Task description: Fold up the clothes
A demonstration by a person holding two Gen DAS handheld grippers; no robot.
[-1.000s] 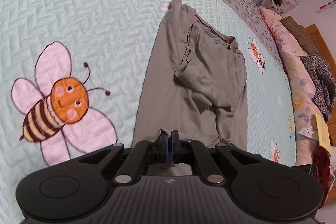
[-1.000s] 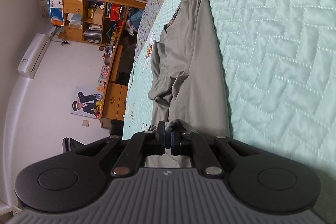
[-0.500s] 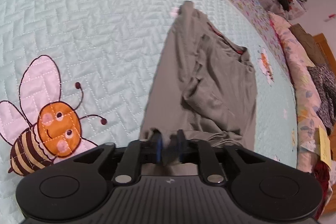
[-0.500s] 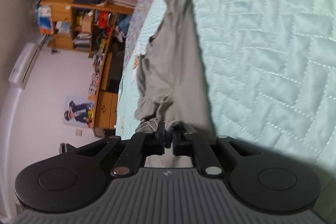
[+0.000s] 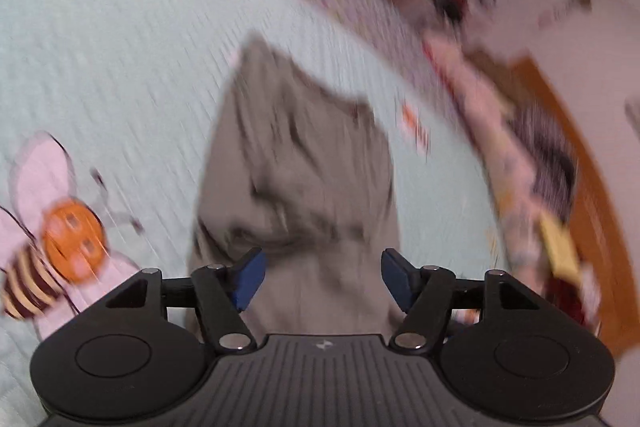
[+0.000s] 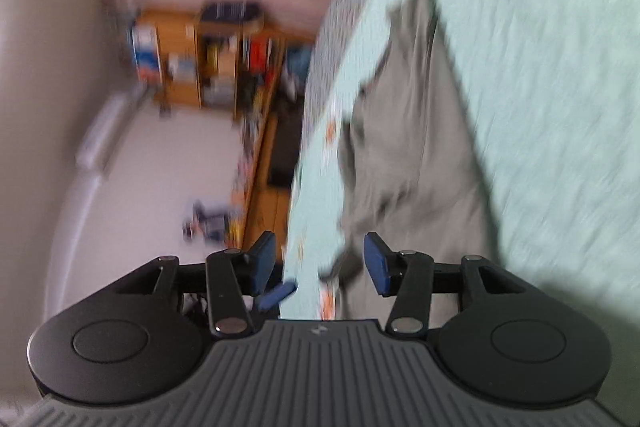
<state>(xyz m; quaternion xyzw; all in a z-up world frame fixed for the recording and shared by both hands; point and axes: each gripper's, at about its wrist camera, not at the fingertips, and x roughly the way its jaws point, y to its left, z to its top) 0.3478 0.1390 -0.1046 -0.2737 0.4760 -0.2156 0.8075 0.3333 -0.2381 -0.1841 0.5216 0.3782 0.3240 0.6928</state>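
Fingers of the left gripper (image 5: 322, 279) and right gripper (image 6: 320, 263) stand spread wide, gripping nothing. Beyond them the grey garment (image 5: 304, 163) lies lengthwise, rumpled, on the quilted bedspread (image 5: 120, 75). Judging by the blur, this falls between grasps; another fold needs a fresh hold on an edge.
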